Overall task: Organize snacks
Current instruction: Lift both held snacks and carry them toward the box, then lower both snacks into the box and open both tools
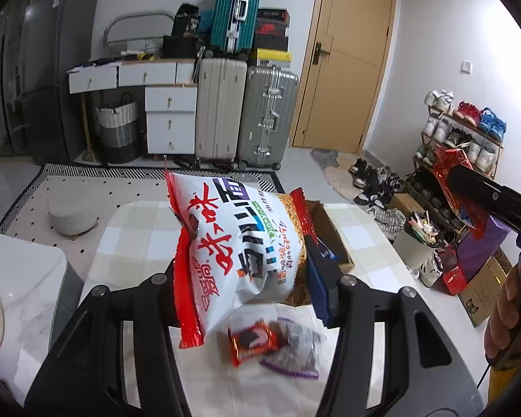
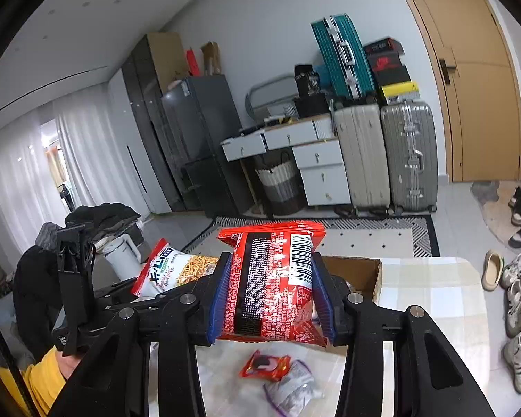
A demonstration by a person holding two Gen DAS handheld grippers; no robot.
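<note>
My left gripper (image 1: 250, 278) is shut on a large white and red snack bag (image 1: 239, 243) and holds it above the table, in front of an open cardboard box (image 1: 330, 229). My right gripper (image 2: 271, 299) is shut on a red snack packet (image 2: 274, 278), held above the table before the same box (image 2: 361, 274). The white bag also shows at left in the right wrist view (image 2: 173, 271). A small orange packet (image 1: 251, 342) and a clear purple-edged packet (image 1: 298, 351) lie on the table below; both show in the right wrist view (image 2: 265, 365) (image 2: 291, 389).
The table (image 1: 139, 243) has a pale checked cloth. A white stool (image 1: 71, 215) stands on the rug beyond. Suitcases (image 1: 246, 114) and white drawers (image 1: 170, 118) line the far wall. A shoe rack (image 1: 462, 132) and boxes stand at right.
</note>
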